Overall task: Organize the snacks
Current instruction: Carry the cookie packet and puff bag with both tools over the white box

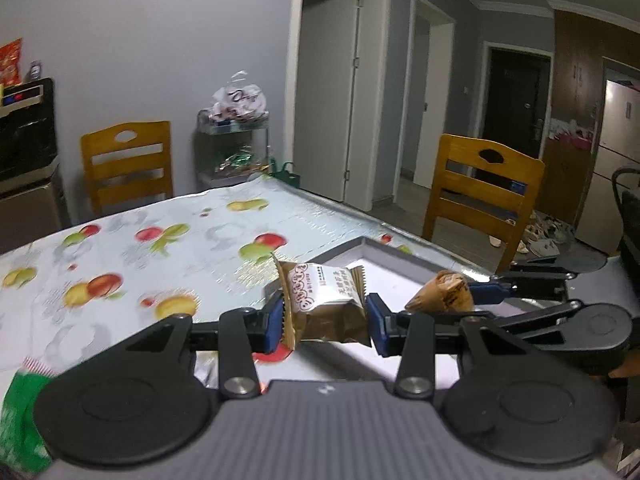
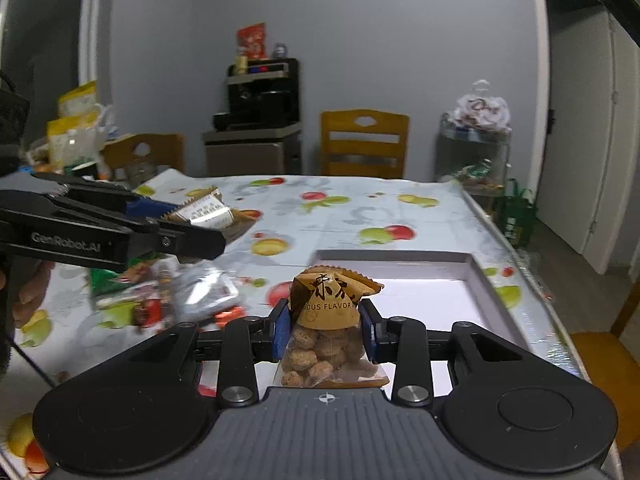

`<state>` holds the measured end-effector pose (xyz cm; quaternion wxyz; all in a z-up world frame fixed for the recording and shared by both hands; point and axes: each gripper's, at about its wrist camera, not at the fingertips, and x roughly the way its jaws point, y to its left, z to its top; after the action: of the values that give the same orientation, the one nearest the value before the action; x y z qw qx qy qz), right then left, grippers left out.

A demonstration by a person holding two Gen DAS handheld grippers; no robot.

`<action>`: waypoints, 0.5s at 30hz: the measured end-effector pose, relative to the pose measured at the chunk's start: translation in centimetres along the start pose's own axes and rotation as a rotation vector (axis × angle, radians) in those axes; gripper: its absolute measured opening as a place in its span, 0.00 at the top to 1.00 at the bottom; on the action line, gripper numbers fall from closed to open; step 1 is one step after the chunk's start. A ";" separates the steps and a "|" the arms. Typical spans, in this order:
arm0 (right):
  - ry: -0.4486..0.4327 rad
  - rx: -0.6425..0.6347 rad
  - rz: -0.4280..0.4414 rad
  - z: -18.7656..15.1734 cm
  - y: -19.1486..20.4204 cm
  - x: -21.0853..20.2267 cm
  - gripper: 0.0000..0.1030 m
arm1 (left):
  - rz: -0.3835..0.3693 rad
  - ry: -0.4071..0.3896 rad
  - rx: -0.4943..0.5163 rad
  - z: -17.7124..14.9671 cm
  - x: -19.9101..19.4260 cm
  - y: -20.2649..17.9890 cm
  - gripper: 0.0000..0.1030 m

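My left gripper (image 1: 326, 320) is shut on a brown and white snack packet (image 1: 324, 300), held above the fruit-print tablecloth (image 1: 132, 256) at the near corner of a white box lid (image 1: 400, 276). To its right, my right gripper (image 1: 476, 300) grips a tan packet (image 1: 444, 292) over the lid. In the right wrist view, my right gripper (image 2: 326, 330) is shut on that tan packet of brown nuggets (image 2: 328, 320), hanging just before the white box lid (image 2: 400, 268). At the left, my left gripper (image 2: 188, 224) carries its packet (image 2: 208, 212) above a pile of loose snacks (image 2: 168, 296).
Wooden chairs (image 1: 480, 196) stand around the table. A glass shelf cart (image 1: 232, 148) with bags sits by the far wall, a black appliance (image 2: 260, 96) on a cabinet behind. A hand (image 2: 28, 292) shows at the left edge. The table's right edge (image 2: 520, 264) runs beside the lid.
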<state>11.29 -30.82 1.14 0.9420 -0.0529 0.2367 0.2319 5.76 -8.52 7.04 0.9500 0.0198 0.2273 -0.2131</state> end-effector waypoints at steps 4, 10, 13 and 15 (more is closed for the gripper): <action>0.004 0.032 -0.043 0.1 -2.3 1.1 0.64 | -0.012 -0.001 0.025 1.7 3.0 -1.8 0.61; 0.019 0.060 -0.084 0.1 -4.9 2.6 0.64 | -0.028 0.021 0.048 3.3 7.5 -3.5 0.61; 0.024 0.049 -0.099 0.2 -5.4 3.2 0.64 | -0.033 0.042 0.064 3.8 9.6 -4.4 0.61; 0.022 0.039 -0.113 0.3 -5.6 3.5 0.64 | -0.036 0.053 0.068 3.9 10.9 -4.6 0.61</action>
<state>16.78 -34.26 -0.29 0.9518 -0.0504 0.2483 0.1728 14.25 -17.54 6.01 0.9384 0.0540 0.2455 -0.2370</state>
